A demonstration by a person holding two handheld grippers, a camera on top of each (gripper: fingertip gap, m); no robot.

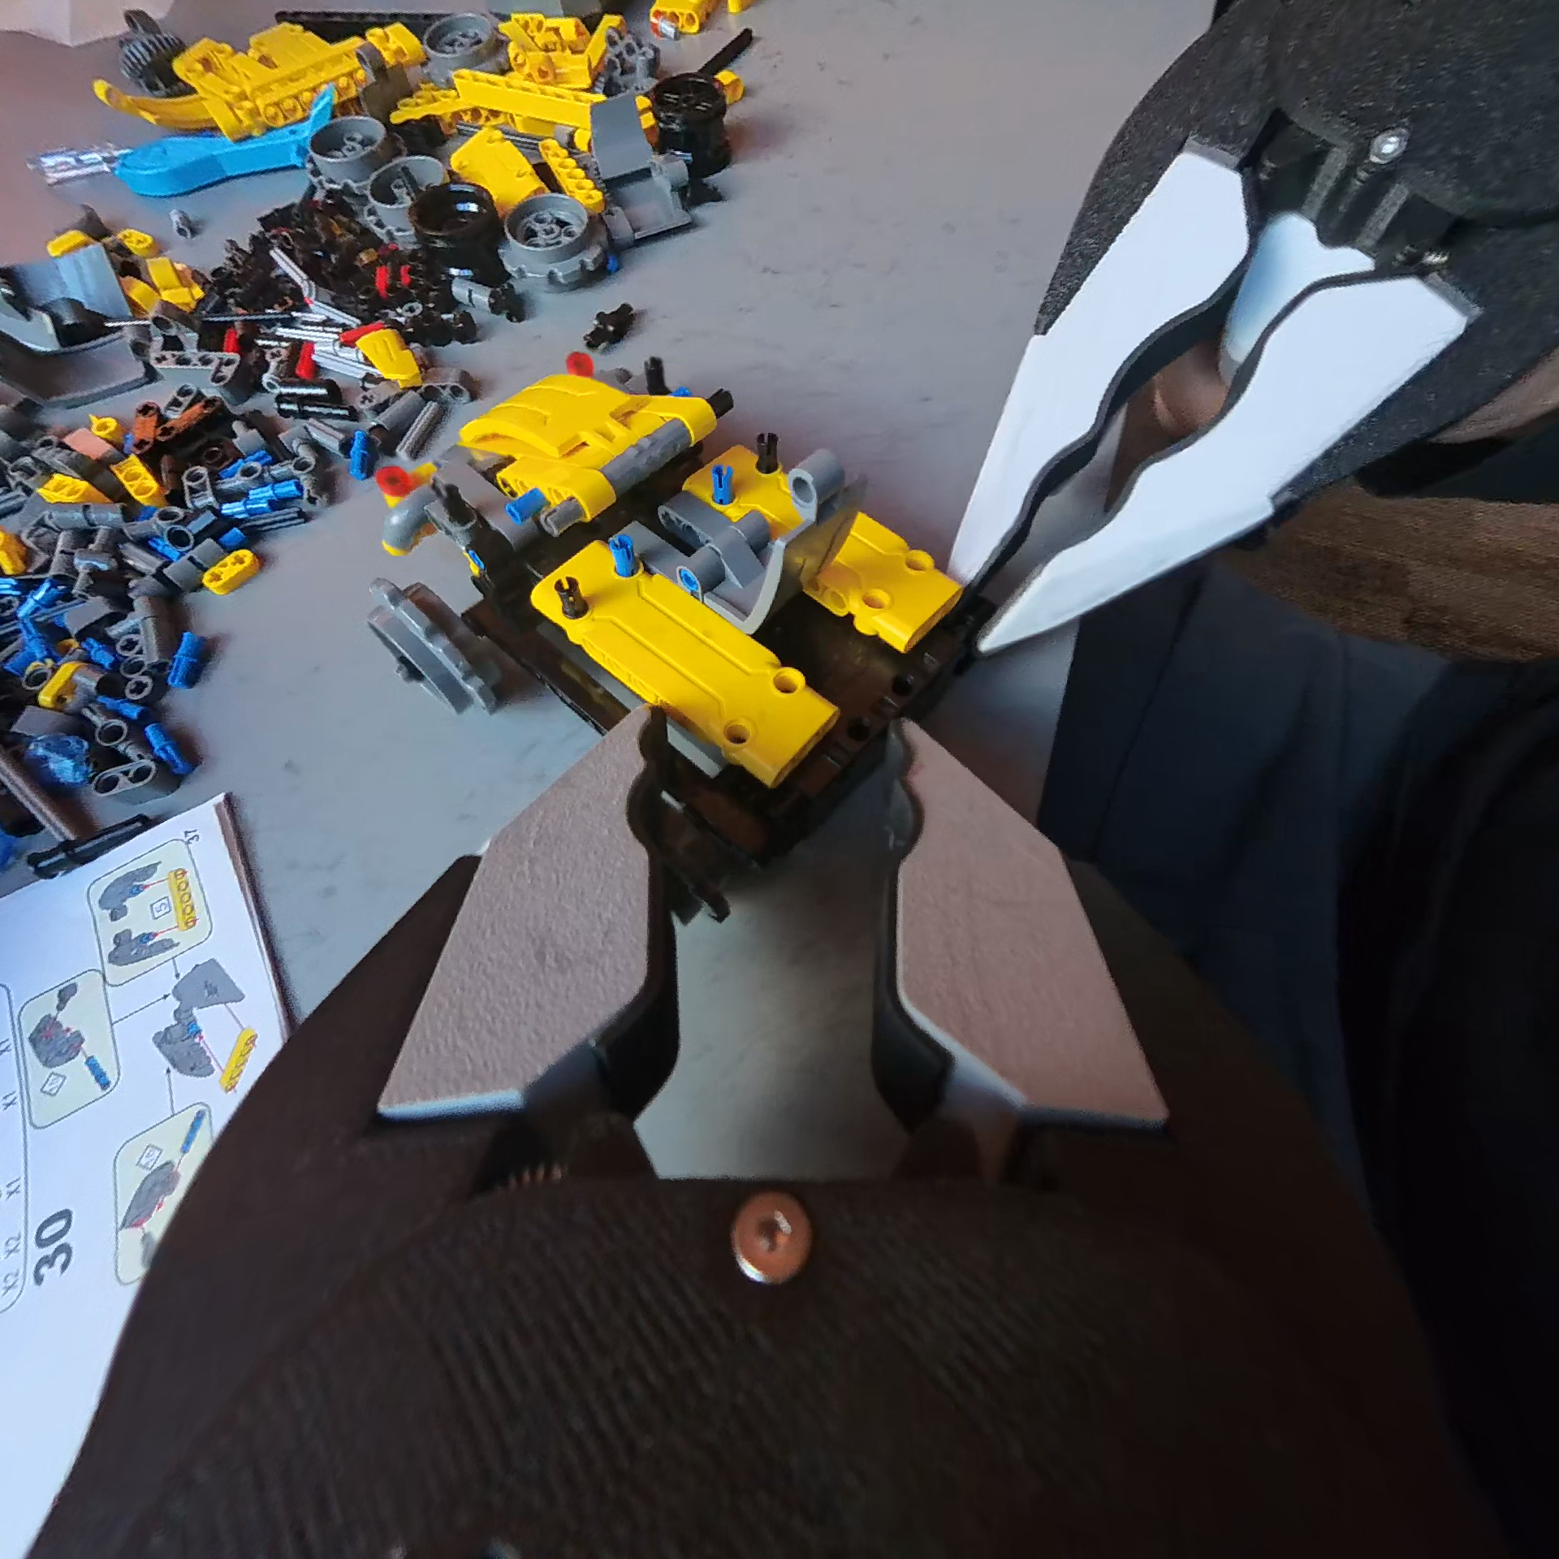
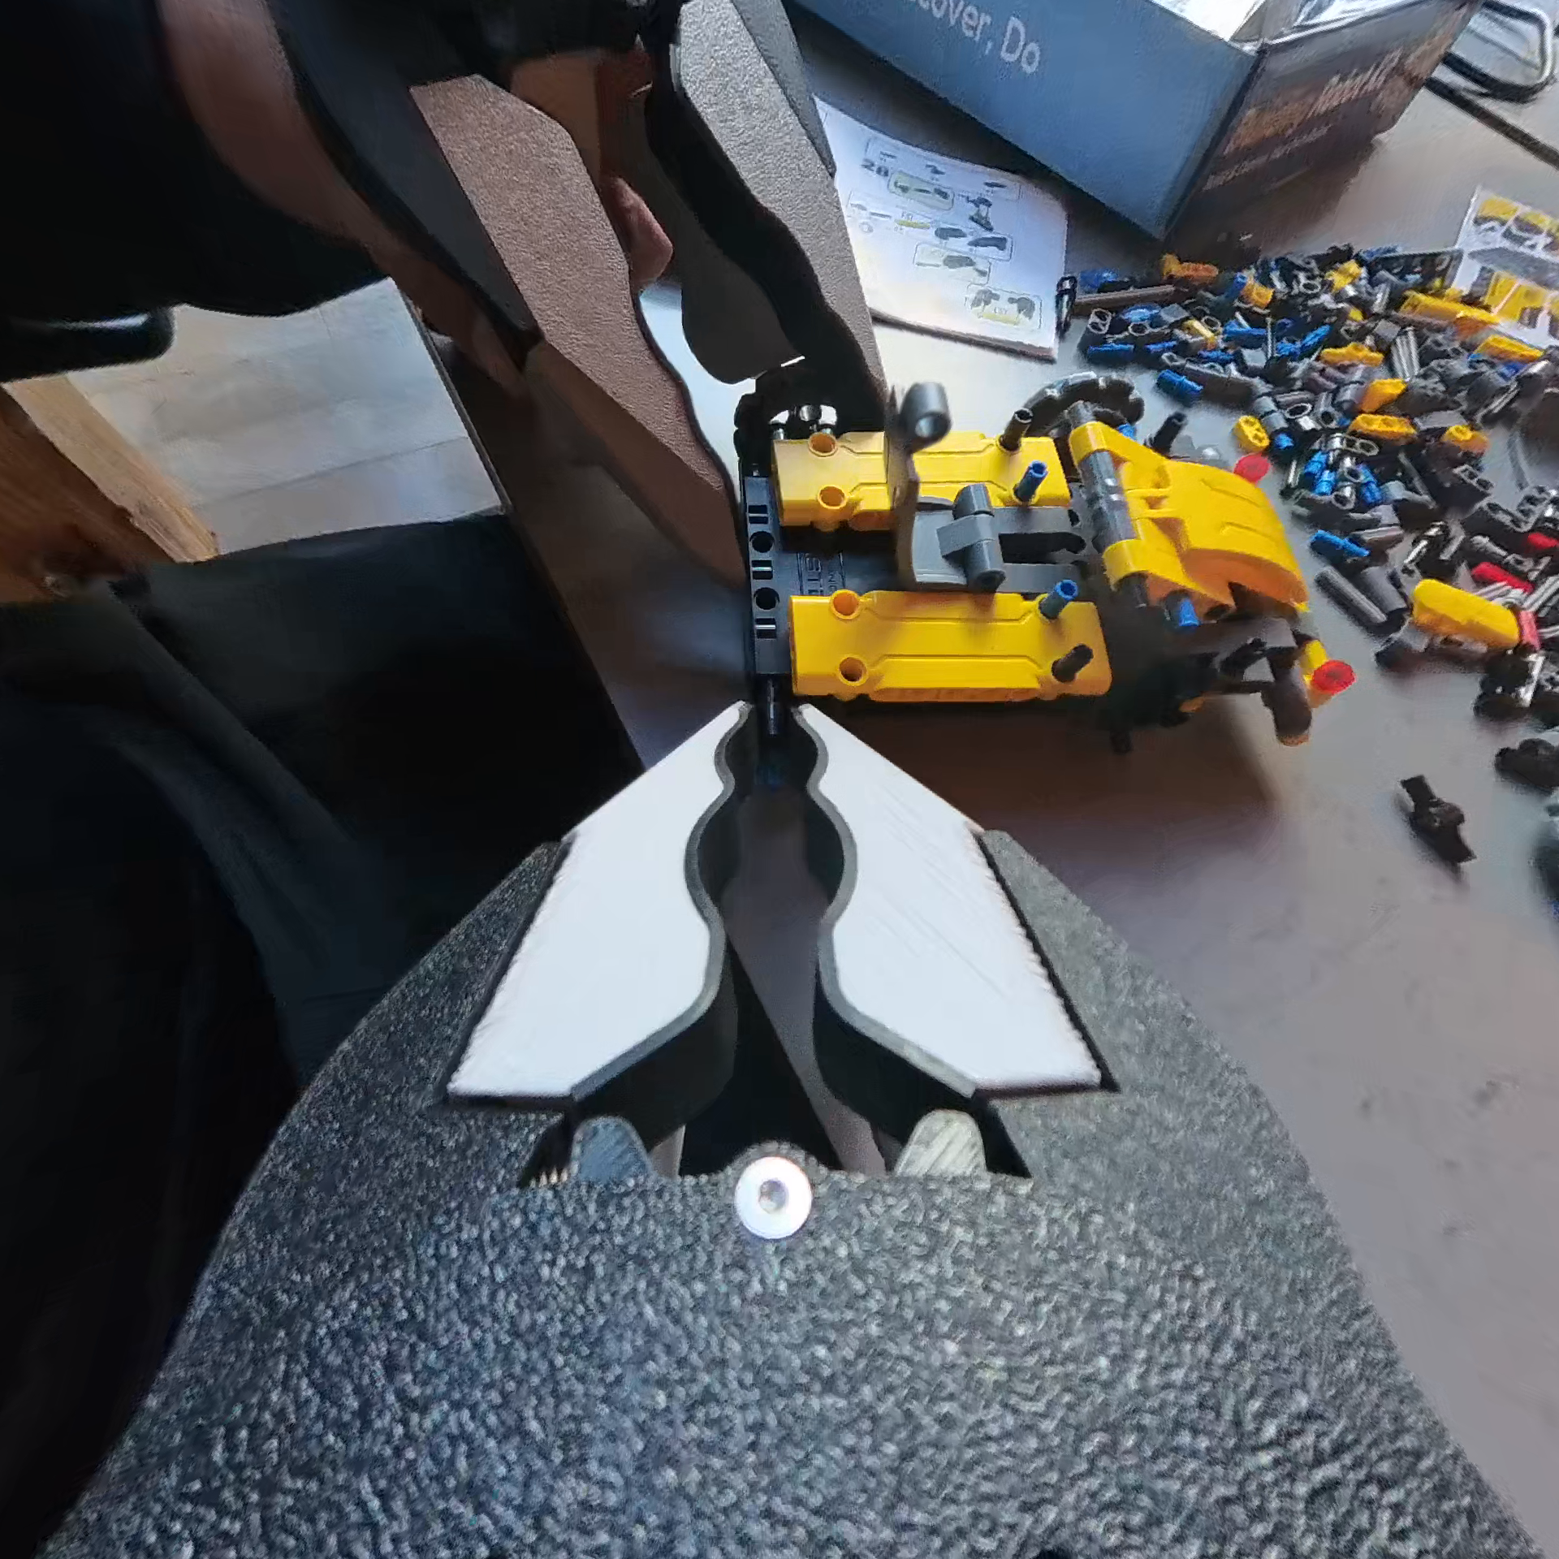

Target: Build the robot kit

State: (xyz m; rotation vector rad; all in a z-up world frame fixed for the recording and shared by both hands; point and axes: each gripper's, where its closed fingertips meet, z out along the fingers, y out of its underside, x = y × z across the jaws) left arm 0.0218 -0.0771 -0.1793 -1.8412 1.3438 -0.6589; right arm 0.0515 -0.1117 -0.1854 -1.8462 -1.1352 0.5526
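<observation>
While both tongs meet at one half-built model, the left tongs (image 1: pixel 772 751), brown-faced, stand fairly wide around its rear black frame, with the left finger touching the frame and the right finger just beside it; whether they truly clamp it I cannot tell. This yellow and grey brick vehicle (image 1: pixel 675 574) sits on the grey table (image 1: pixel 886 211) near the table's edge, its curved yellow hood toward 11 o'clock in the left wrist view and two long yellow panels running along its top. From 2 o'clock in that view the right tongs (image 1: pixel 983 612), white-faced with black edges, come down to the model's rear corner. Seen from their own camera, the right tongs (image 2: pixel 769 717) are narrow and pinch a small black pin (image 2: pixel 769 704) that sticks out of the model's black end beam. The vehicle (image 2: pixel 995 582) lies at 1 o'clock from them, and the left tongs (image 2: pixel 784 396) reach in from 11 o'clock. A big heap of loose bricks (image 1: pixel 169 506), yellow, blue, black and grey, with grey wheel hubs, spreads at 10 o'clock in the left view. An open instruction booklet (image 1: pixel 110 1054) lies at 8 o'clock there. A blue cardboard box (image 2: pixel 1139 93) stands at 1 o'clock in the right view, beyond the booklet (image 2: pixel 945 228).
</observation>
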